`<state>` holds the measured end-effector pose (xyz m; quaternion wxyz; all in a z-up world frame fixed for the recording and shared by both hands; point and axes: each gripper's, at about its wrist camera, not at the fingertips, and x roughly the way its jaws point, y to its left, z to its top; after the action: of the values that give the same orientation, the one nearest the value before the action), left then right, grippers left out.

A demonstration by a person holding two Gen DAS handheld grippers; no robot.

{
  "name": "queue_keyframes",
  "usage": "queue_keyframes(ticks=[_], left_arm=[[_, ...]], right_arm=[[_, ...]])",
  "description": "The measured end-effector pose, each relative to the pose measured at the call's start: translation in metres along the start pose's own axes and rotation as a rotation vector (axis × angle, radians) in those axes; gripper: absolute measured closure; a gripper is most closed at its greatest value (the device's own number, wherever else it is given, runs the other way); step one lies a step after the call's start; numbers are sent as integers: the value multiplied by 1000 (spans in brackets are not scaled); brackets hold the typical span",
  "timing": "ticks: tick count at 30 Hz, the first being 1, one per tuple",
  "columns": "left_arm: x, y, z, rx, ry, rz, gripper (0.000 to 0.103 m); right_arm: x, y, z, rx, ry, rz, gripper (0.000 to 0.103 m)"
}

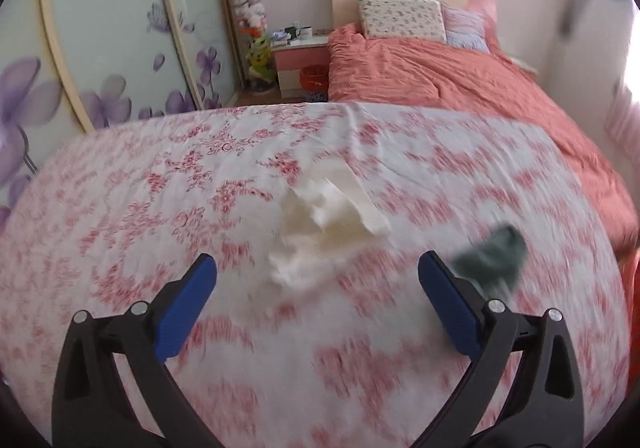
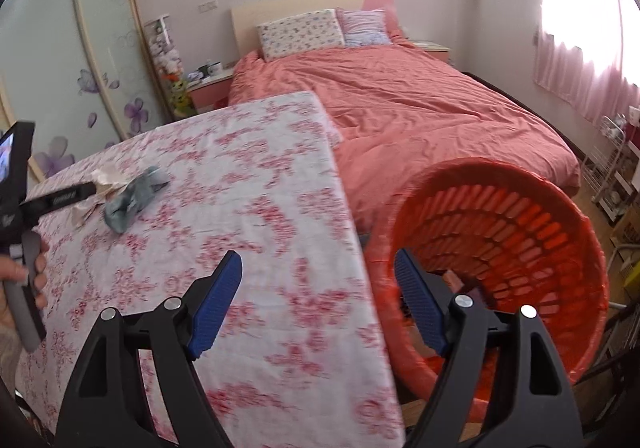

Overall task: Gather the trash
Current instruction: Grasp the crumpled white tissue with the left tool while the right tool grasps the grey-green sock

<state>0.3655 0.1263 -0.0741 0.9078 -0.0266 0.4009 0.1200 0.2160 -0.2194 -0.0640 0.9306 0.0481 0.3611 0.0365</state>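
Observation:
Crumpled white tissue paper (image 1: 320, 224) lies on the floral-clothed table (image 1: 120, 208), just ahead of my open, empty left gripper (image 1: 318, 272). A grey-green crumpled rag (image 1: 492, 252) lies to the tissue's right, beside the right fingertip. In the right wrist view the rag (image 2: 134, 198) and the tissue (image 2: 106, 178) sit at the table's far left, with the left gripper (image 2: 86, 190) by them. My right gripper (image 2: 318, 280) is open and empty over the table's right edge. An orange trash basket (image 2: 520, 224) tilts toward me beside that edge, with some items at its bottom.
A bed with a coral duvet (image 2: 420, 108) and pillows stands behind the table. A nightstand (image 1: 300, 60) with mugs is left of the bed. A sliding wardrobe (image 1: 100, 48) with purple flowers fills the left wall. A wire rack (image 2: 612, 168) stands at the right.

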Motion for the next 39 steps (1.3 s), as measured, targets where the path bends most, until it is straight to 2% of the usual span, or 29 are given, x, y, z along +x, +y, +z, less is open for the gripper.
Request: queue_keyframes(ticks=[4,7,9,11,12,18,24,27,35,39], left_arm=[[30,3,18,-5,35,-21,6],[57,-3,25,30,97,-18,13],[66,-6,22,38,124,-38,26],[64,-2,19,21,114,-64,38],[62,-1,17,24,113,-67,39],[37,26,-10,36,110,-73,41],[3,57,-47,89,79,22,40],[-2,68,-54,90,65,26,39],[0,82,-54,34,84,-33,39],[2,85,-54,13,90,-50,38]], right_arm=[[9,21,2,-21,23,30,25],[14,33,3,-34,34,41,25],[16,40,4,-42,41,48,25],[18,47,4,-49,45,54,25],[18,51,5,-53,46,60,25],[28,77,8,-52,59,112,25],[53,118,15,-35,93,185,25],[68,146,22,-36,98,200,25],[97,187,35,-73,105,137,25],[112,191,38,-66,141,108,32]])
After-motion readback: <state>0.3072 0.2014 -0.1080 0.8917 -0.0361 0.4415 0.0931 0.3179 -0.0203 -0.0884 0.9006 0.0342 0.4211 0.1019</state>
